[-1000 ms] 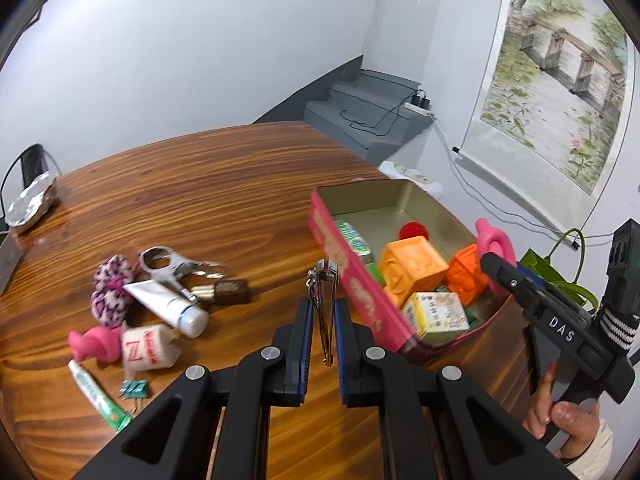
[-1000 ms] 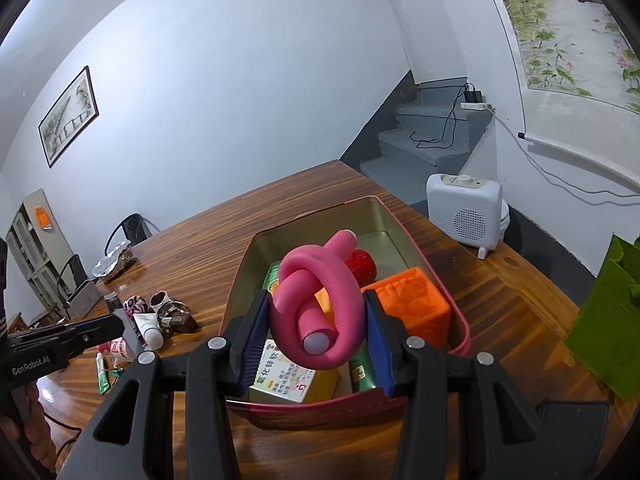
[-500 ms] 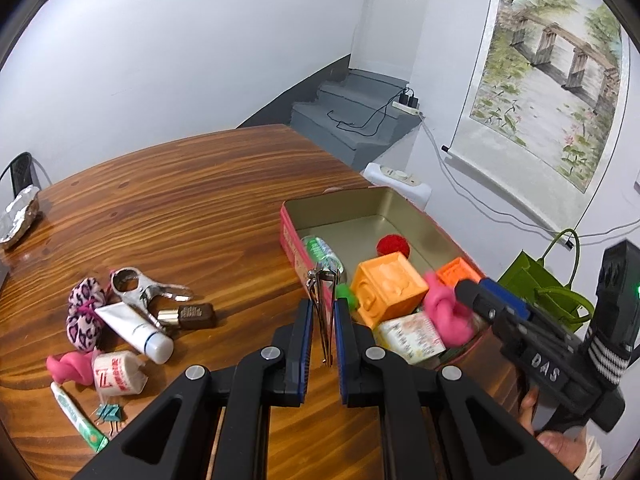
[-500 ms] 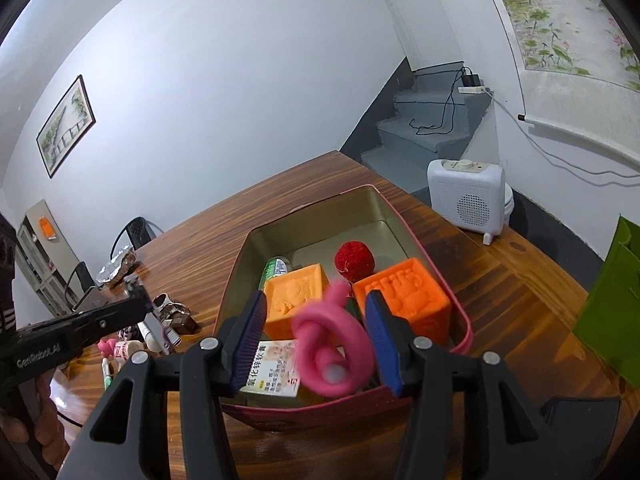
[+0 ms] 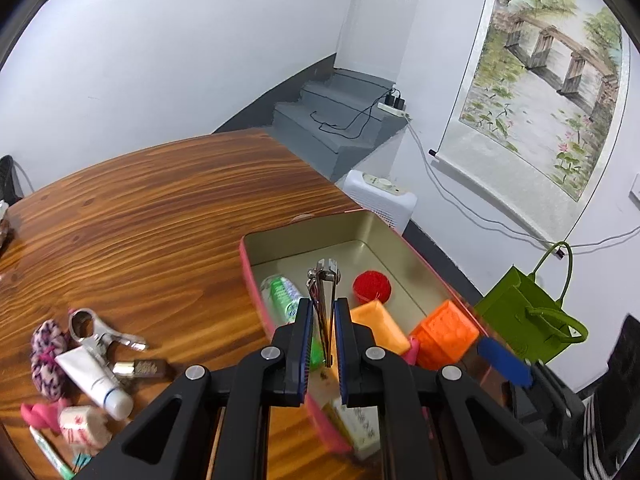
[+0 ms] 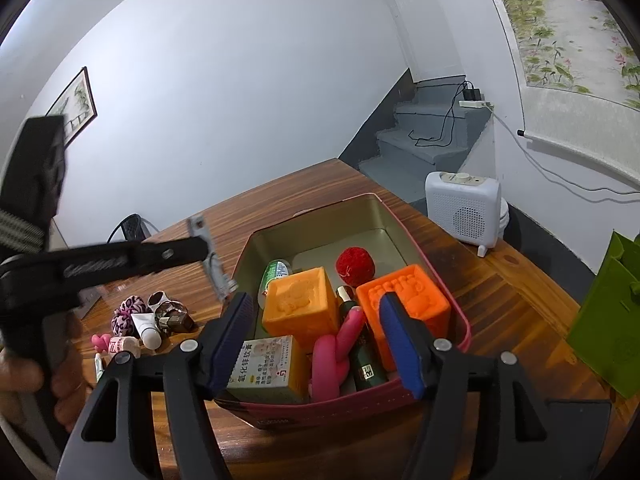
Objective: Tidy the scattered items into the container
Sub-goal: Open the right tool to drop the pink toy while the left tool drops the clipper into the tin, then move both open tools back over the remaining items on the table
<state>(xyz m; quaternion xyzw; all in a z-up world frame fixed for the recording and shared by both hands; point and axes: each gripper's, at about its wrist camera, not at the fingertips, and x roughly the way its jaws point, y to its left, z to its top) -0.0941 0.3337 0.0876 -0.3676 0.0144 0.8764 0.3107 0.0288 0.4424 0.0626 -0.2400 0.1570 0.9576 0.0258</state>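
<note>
Two orange cubes [image 6: 300, 308], red ball [image 6: 355, 267], pink curler [image 6: 334, 356] fill the pink tin [image 6: 448, 292], frame centre.
Left gripper [image 5: 320, 334] pinches silver nail clippers [image 5: 323, 296]; right gripper [image 6: 320, 336], jaws just opening, holds nothing.

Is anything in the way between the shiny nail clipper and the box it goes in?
Nothing visible blocks it. The left gripper holds the silver metal nail clipper above the pink-sided gold tin box, with bare floor near the red ball.

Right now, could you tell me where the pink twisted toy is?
In the right wrist view, the pink twisted toy lies inside the red tin, near its front wall, between the white medicine box and the dark green bottle.
</note>
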